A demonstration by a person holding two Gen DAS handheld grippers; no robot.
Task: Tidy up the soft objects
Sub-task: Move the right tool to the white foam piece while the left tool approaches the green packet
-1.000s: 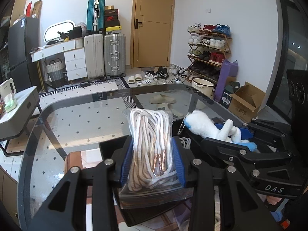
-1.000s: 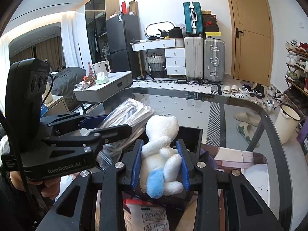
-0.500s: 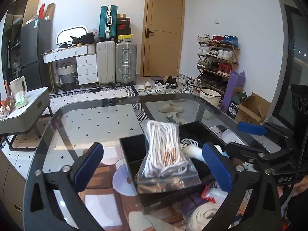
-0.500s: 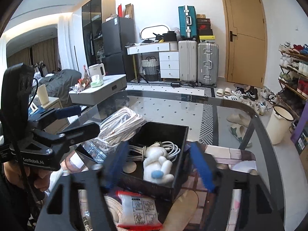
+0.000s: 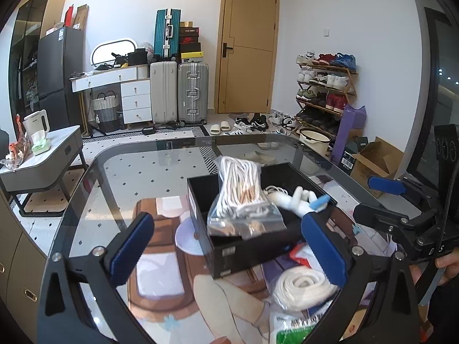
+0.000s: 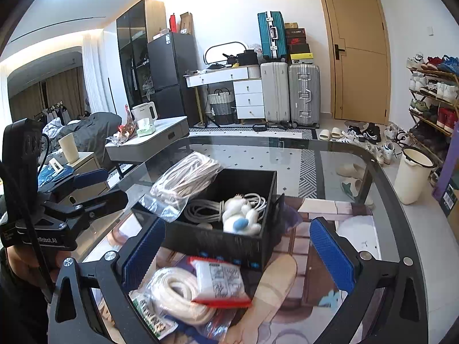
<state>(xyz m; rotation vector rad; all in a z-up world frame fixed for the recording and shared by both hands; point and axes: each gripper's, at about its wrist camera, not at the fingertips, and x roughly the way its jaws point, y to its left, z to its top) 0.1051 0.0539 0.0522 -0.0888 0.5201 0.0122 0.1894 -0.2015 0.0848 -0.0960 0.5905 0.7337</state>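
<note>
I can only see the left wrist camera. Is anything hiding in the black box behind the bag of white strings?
Observer: Yes. The right wrist view shows a coil of grey cable in the black box, beside the plush toy.
Operator: Is the red thing in front of the box candy?
Observer: I cannot tell. It is a red-edged packet with printed drawings, lying on the bagged white rope.
Operator: Is the right gripper holding something?
Observer: No. The right gripper has its blue fingers wide open, with nothing held between them.
</note>
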